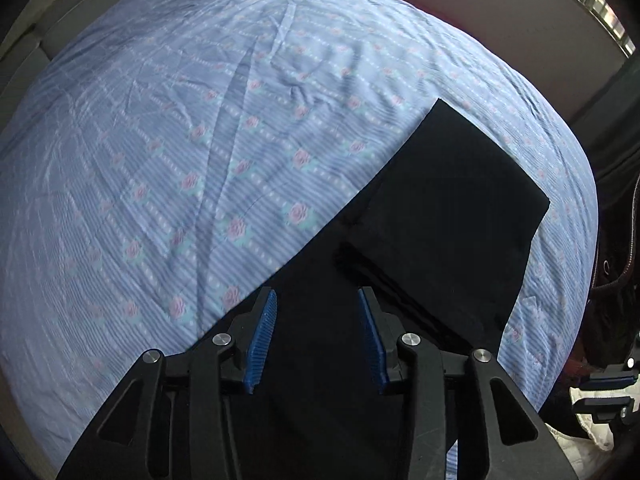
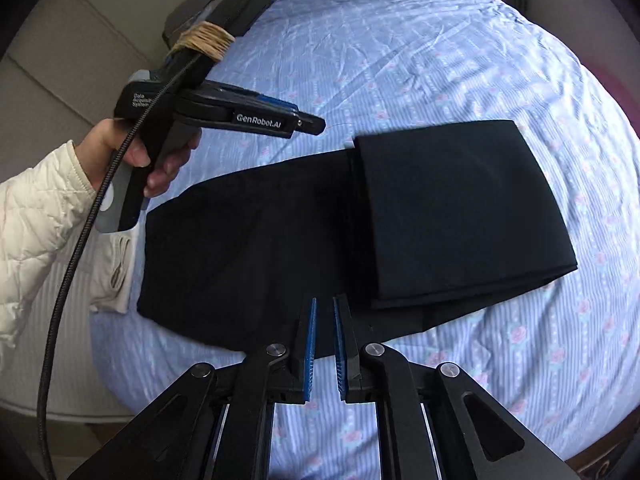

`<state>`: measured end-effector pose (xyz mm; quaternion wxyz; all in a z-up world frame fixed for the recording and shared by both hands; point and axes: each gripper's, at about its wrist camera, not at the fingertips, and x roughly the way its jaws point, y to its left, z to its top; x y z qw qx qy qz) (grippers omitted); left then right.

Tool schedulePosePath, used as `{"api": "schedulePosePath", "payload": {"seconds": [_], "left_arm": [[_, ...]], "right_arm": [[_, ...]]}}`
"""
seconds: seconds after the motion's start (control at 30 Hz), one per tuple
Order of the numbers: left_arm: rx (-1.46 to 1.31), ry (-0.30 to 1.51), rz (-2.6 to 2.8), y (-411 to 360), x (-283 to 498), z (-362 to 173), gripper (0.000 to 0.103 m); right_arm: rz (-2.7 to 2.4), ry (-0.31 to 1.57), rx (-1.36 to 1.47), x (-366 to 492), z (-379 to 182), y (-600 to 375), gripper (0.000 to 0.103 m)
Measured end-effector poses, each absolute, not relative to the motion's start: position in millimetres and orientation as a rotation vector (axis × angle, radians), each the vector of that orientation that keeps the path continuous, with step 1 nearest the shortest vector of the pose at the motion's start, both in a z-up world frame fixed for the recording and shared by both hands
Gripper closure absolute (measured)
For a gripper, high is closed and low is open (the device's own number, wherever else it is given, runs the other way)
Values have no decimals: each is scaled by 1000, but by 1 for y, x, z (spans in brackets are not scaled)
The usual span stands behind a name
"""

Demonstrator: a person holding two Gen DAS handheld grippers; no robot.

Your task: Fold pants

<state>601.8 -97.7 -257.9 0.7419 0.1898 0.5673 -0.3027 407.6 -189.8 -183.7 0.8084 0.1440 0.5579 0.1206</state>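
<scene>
Right wrist view: one pair of black pants (image 2: 280,240) lies flat on the bed (image 2: 440,40), one end already doubled over the middle, so roughly a third of the length sits stacked (a judgement: the unfolded end at the person's left is next to be brought over). The left hand-held gripper (image 2: 312,122) hovers above that end, its fingers released with nothing between them, as the left wrist view (image 1: 316,336) confirms. The right hand-held gripper (image 2: 325,344) sits at the near edge of the cloth, jaws narrowly parted, holding nothing. Count: one garment, two grippers, one bed sheet.
</scene>
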Motion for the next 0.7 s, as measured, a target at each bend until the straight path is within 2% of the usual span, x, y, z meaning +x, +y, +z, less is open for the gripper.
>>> {"api": "schedulePosePath", "payload": {"seconds": [0.13,0.33,0.57,0.7], "left_arm": [[150,1334,-662,-68,583,-274,61],[-357,1439,-656,-71,557,-318,60],[-415,1537,-609,-115,556,-366,62],[-392,1552,-584,-131,560,-375,63]], "right_arm": [[210,1212,307,405,-193,-197,73],[51,1294,314,416,-227,-248,73],[-10,1337,317,436,-252,-297,73],[-2,1352,342,448,-264,-314,73]]}}
